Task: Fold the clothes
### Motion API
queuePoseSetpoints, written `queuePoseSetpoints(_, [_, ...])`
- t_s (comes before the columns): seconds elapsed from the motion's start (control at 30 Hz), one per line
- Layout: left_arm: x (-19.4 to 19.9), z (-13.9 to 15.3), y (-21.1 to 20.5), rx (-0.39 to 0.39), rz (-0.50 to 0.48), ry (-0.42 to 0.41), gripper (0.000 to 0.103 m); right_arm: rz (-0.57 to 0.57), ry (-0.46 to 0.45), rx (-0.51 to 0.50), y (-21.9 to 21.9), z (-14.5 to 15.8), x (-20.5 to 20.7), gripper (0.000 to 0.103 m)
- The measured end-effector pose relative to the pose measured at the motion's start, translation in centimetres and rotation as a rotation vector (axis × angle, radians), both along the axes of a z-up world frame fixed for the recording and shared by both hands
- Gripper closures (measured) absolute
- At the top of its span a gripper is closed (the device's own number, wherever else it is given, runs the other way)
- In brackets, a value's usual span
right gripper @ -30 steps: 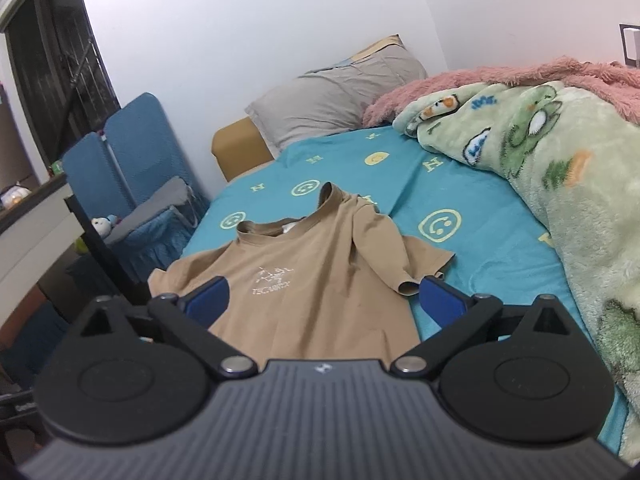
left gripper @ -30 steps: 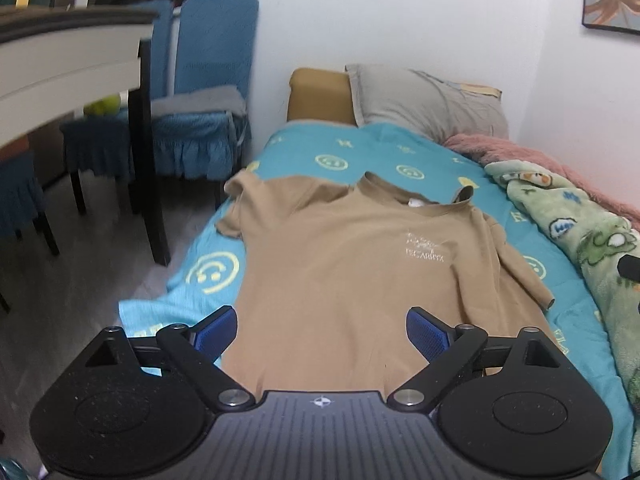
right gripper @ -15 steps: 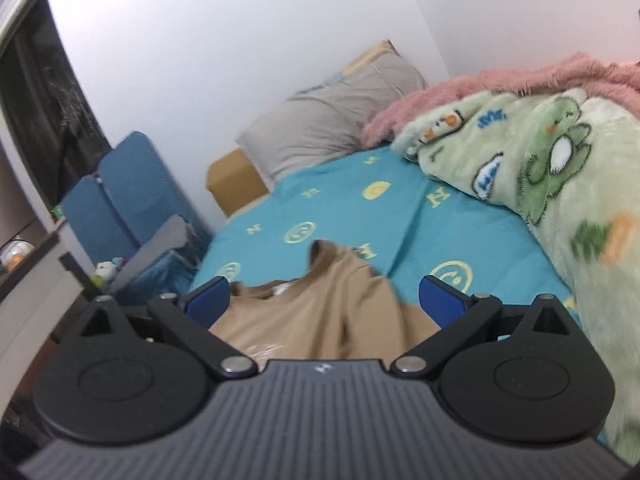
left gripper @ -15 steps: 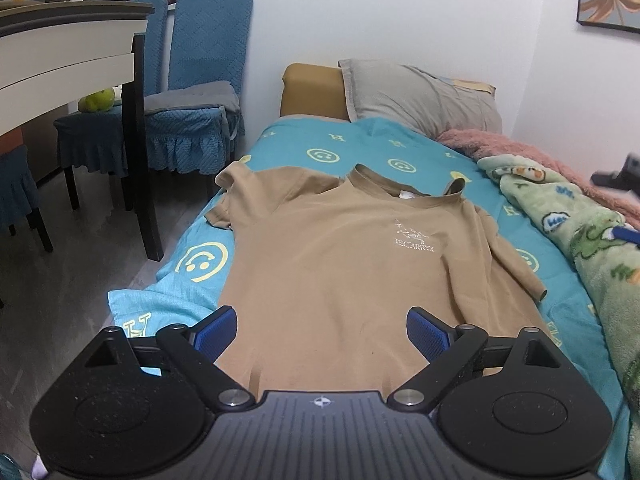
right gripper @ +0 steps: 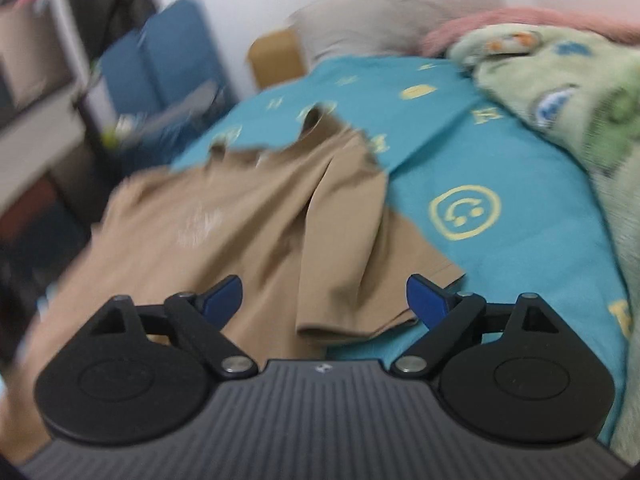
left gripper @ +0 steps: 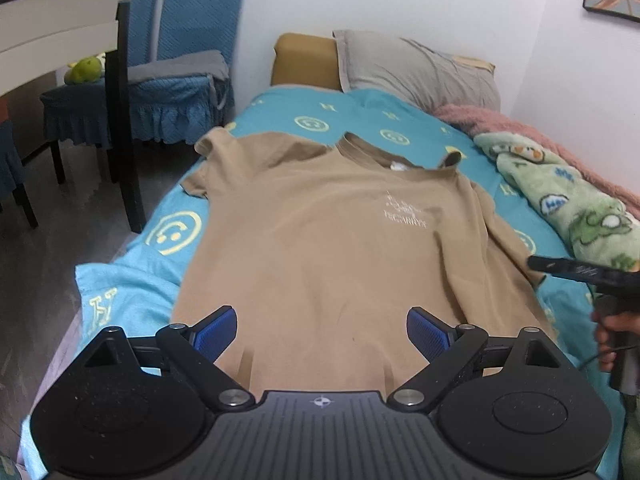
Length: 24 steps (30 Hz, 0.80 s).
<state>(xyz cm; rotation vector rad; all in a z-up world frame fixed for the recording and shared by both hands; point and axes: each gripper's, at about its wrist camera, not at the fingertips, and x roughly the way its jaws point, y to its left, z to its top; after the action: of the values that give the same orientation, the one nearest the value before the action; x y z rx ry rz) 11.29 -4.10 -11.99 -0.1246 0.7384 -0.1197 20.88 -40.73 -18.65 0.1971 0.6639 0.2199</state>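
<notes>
A tan T-shirt lies front-up and spread out on the teal bed sheet, collar toward the pillows. My left gripper is open and empty, above the shirt's bottom hem. My right gripper is open and empty, just above the shirt's rumpled right sleeve. The shirt is blurred in the right wrist view. The right gripper also shows at the right edge of the left wrist view, beside the sleeve.
A grey pillow and a brown headboard lie at the bed's far end. A green printed blanket and a pink blanket line the right side. Blue chairs and a table with a black leg stand left.
My right gripper has swung down and in toward the shirt's right sleeve, and now shows in the left wrist view. My left gripper has edged closer over the hem.
</notes>
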Motion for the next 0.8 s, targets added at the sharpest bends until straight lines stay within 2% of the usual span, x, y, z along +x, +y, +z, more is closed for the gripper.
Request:
queuePoseSetpoints(0.03, [0.1,-0.1,-0.1,-0.006,-0.001,0.005,0.01,-0.002,0.011,-0.022,0.3,-0.4,0.4,0.039])
queuePoseSetpoints(0.1, [0.2,-0.2,-0.1,-0.015,-0.003,0.013,0.01,-0.055,0.023,-0.02,0.1,-0.8,1.1,0.058])
queuePoseSetpoints(0.13, [0.3,-0.2,-0.1,-0.016,-0.002,0.016,0.01,-0.08,0.016,-0.004,-0.1,-0.9,1.3,0.078])
queuePoseSetpoints(0.17, [0.4,-0.3,-0.1,-0.018,0.0,0.019,0.01,-0.096,-0.003,0.021,-0.4,-0.7,1.4,0.091])
queuePoseSetpoints(0.27, [0.6,-0.7,0.1,-0.037,0.006,0.043,0.01,-0.131,-0.082,0.037,-0.6,0.4,1.9,0.097])
queuePoseSetpoints(0.47, [1.1,-1.0,0.5,-0.073,0.03,0.073,0.01,-0.3,-0.22,0.047,-2.7,2.7,3.8,0.097])
queuePoseSetpoints(0.57, [1.3,-1.0,0.5,-0.074,0.041,0.072,0.01,-0.387,-0.241,0.042,-4.4,2.8,5.0,0.098])
queuePoseSetpoints(0.8, [1.8,-1.5,-0.3,-0.031,0.032,0.075,0.01,-0.588,-0.188,0.042,-9.7,-0.4,8.0,0.098])
